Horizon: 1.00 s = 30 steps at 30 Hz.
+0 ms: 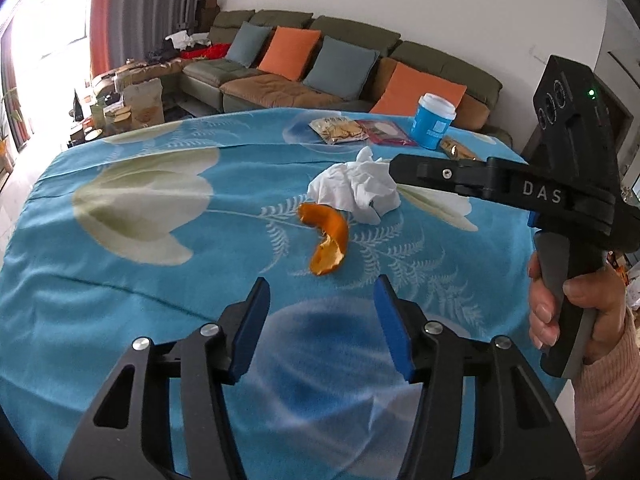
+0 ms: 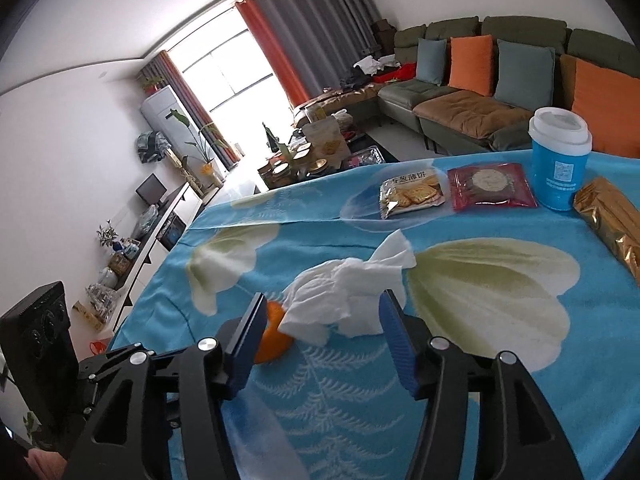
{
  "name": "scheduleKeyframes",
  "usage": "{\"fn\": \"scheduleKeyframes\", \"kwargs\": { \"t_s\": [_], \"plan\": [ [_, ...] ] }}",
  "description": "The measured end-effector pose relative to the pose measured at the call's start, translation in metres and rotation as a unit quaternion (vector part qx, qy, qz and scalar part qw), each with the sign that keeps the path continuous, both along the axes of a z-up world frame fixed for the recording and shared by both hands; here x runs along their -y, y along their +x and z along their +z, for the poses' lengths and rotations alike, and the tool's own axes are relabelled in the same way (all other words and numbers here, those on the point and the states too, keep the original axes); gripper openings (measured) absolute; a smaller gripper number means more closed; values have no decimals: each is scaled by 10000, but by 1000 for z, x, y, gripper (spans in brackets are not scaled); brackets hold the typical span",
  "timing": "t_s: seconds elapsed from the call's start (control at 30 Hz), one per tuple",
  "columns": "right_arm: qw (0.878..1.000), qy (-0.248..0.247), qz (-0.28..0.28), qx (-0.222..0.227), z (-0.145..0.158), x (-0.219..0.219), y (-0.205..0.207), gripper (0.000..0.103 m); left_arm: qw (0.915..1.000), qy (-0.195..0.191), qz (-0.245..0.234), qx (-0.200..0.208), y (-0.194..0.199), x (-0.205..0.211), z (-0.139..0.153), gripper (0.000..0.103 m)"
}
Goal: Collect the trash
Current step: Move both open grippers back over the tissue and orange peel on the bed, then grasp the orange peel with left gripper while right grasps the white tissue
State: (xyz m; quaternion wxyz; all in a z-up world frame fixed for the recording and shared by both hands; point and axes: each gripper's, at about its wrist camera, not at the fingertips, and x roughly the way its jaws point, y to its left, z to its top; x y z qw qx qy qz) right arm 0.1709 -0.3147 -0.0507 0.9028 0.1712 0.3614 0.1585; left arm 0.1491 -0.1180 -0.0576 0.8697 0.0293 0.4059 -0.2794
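Just beside the orange peel (image 1: 326, 240), the crumpled tissue (image 2: 344, 300), probably light and soft, suits a mid-bunch pinch by the half-open, empty right gripper (image 2: 324, 340).

Walls: were plain white.
Sofa (image 1: 304, 76): stood far beyond the claw, olive and brown, with orange and grey-blue cushions.
Window (image 2: 228, 76): glared bright, flanked by grey and orange curtains (image 2: 304, 40).
Low cabinet (image 2: 160, 220): lined the left wall.
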Motion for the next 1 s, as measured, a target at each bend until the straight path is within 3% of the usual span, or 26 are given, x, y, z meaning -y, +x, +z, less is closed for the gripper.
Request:
{"fn": "scheduleKeyframes", "kwargs": {
  "t_s": [0.27, 0.43, 0.6, 0.77, 0.87, 1.0],
  "plan": [
    [9998, -50, -66, -175, -8, -6, 19, 66, 9995, 83, -23, -294, 20, 15, -11, 37],
    [9992, 42, -84, -401, -20, -5, 31, 66, 9992, 110, -88, -374, 26, 22, -16, 22],
    [9983, 200, -80, -544, -27, 1, 33, 47, 9993, 85, -116, -344, 25, 21, -16, 18],
    [9975, 372, -6, -600, -31, 6, 33, 18, 9994, 64, -130, -312, 23, 19, -15, 16],
    [9974, 405, 71, -584, -31, 5, 32, 7, 9996, 20, -125, -268, 20, 16, -12, 15],
    [9977, 449, 123, -499, -26, 4, 27, 6, 9998, -68, -92, -187, 14, 10, -6, 14]
  ]
}}
